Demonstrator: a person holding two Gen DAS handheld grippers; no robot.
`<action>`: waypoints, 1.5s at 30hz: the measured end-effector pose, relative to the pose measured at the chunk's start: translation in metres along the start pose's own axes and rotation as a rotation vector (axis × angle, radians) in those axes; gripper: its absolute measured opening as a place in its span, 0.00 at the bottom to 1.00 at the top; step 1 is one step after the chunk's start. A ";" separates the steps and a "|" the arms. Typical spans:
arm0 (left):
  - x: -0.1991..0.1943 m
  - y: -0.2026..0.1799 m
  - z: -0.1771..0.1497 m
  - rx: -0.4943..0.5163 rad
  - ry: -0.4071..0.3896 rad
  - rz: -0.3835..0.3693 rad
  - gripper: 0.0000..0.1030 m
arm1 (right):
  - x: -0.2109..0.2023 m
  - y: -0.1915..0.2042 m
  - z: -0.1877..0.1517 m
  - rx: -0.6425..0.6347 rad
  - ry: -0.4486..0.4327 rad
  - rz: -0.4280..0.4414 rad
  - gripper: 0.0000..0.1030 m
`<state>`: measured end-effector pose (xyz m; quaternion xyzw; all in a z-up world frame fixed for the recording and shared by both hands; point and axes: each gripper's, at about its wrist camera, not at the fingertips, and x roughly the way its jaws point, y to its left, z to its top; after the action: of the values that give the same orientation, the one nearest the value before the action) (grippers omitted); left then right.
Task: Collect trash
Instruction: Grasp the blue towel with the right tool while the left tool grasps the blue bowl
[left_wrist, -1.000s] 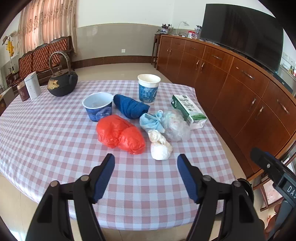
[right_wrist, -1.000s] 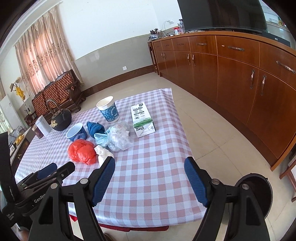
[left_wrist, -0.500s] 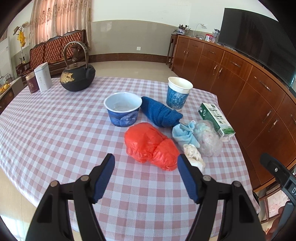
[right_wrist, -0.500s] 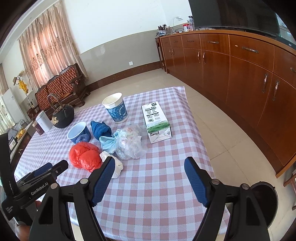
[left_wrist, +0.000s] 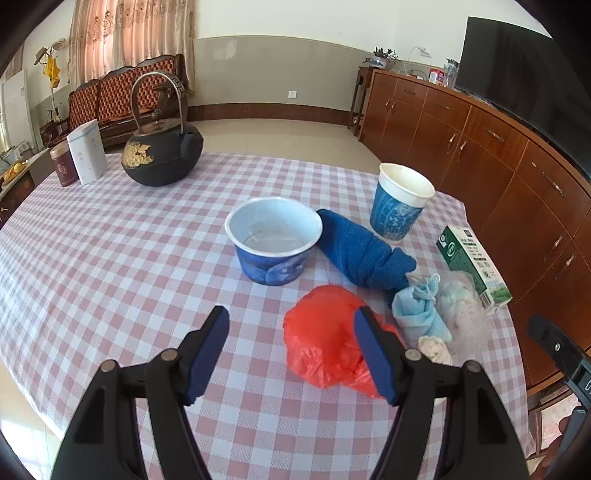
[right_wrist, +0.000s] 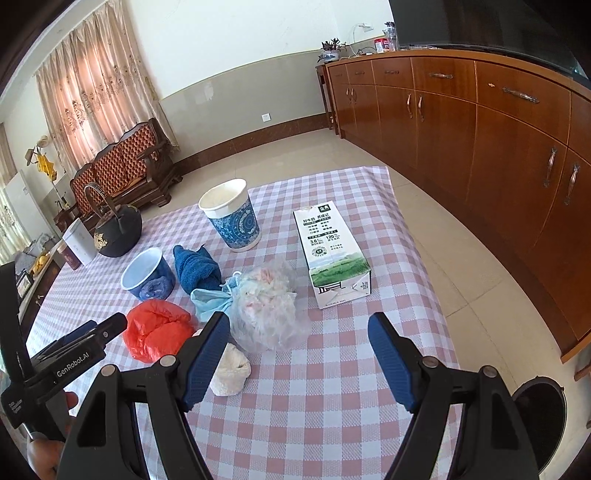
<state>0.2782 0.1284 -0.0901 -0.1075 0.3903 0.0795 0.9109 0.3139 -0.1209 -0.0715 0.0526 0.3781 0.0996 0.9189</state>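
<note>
Red plastic, a crumpled bag, lies on the checked tablecloth just ahead of the left gripper, whose jaws stand wide apart with nothing in them. Beside it the right gripper hangs equally open and empty, a clear bag of scraps and a milk carton just beyond its fingers.

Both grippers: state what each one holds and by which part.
Nothing is held. The left gripper and right gripper both stand open above the table, pads touching no trash.

crinkled glossy red plastic bag, blue terry cloth, paper cup
</note>
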 end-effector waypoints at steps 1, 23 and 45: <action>0.003 0.000 0.002 -0.001 0.001 0.001 0.69 | 0.004 0.000 0.002 0.001 0.001 0.000 0.77; 0.033 0.013 0.020 -0.023 0.017 0.018 0.69 | 0.052 0.020 0.025 -0.010 0.018 0.029 0.77; 0.069 0.047 0.049 -0.059 0.037 0.003 0.69 | 0.118 0.107 0.043 -0.120 0.055 0.099 0.77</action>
<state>0.3481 0.1900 -0.1137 -0.1352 0.4045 0.0906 0.8999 0.4106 0.0089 -0.1029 0.0135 0.3935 0.1684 0.9036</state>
